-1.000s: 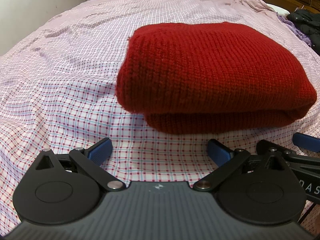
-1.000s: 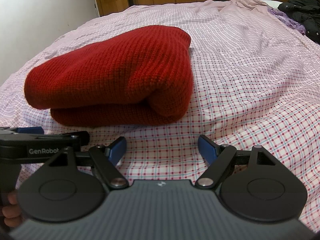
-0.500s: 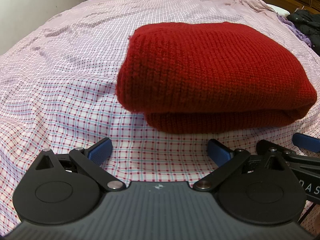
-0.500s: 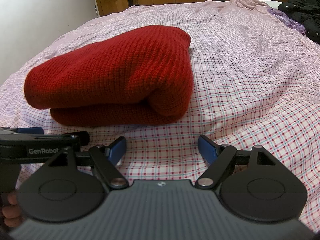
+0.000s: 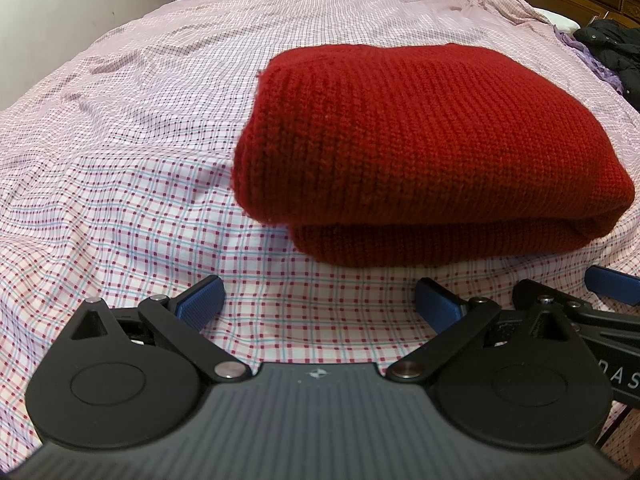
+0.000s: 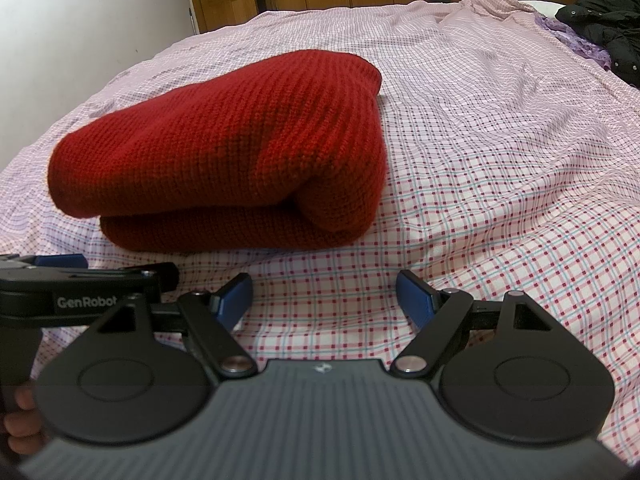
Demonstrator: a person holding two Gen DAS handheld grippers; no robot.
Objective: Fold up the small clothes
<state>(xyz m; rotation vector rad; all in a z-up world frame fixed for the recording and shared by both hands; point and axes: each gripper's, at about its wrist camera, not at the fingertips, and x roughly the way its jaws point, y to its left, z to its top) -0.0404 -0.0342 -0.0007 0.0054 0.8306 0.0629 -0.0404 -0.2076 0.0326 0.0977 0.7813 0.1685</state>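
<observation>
- Your left hand-held gripper has its blue pads spread apart, holding nothing.
- Your right hand-held gripper is likewise spread wide and empty.
- The red knit sweater lies folded on the checked bed, just ahead of both.

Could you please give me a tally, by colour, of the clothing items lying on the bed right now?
Red: 1, the folded red knit garment
Black: 1, the black jacket at the far right edge of the bed
Purple: 1, the purple cloth beside the jacket; what kind of item it is cannot be told
Total: 3
</observation>
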